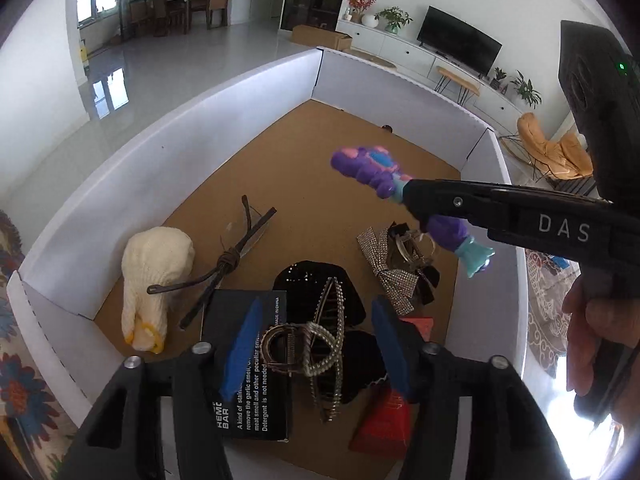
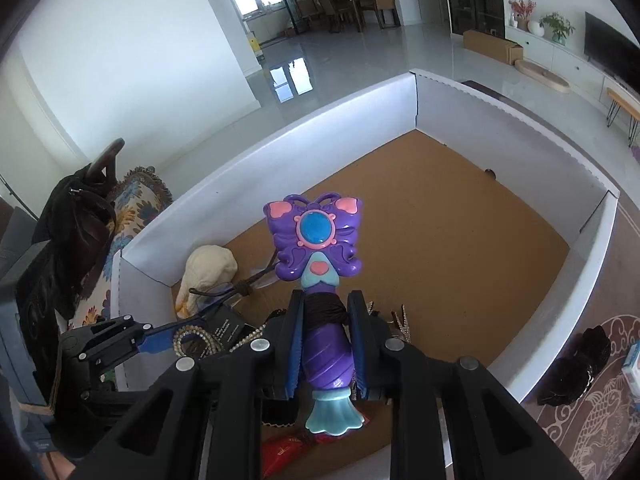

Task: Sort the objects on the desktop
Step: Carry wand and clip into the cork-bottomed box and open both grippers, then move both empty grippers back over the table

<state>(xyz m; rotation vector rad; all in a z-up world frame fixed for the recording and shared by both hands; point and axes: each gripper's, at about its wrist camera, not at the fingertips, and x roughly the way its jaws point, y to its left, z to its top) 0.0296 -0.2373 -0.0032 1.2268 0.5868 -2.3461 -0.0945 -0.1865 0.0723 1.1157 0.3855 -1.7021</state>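
My right gripper [image 2: 325, 308] is shut on the handle of a purple butterfly toy wand [image 2: 318, 236] and holds it above the cork floor of a white-walled box [image 2: 360, 104]. The left wrist view shows the wand [image 1: 372, 168] in the air and the right gripper [image 1: 412, 196] coming in from the right. My left gripper [image 1: 316, 316] is open above a pearl hair claw [image 1: 316, 344], and it also shows in the right wrist view [image 2: 160, 334]. On the floor lie a black box [image 1: 250, 364], a cream knit glove [image 1: 154, 276], a brown cord [image 1: 228, 260] and a rhinestone bow clip [image 1: 394, 264].
A red packet [image 1: 384, 420] lies at the near right of the white box [image 1: 200, 120]. A flowered cushion [image 2: 132, 216] and a dark bag [image 2: 76, 232] stand left of the box. A patterned rug [image 2: 592, 412] with a black object [image 2: 576, 368] lies at its right.
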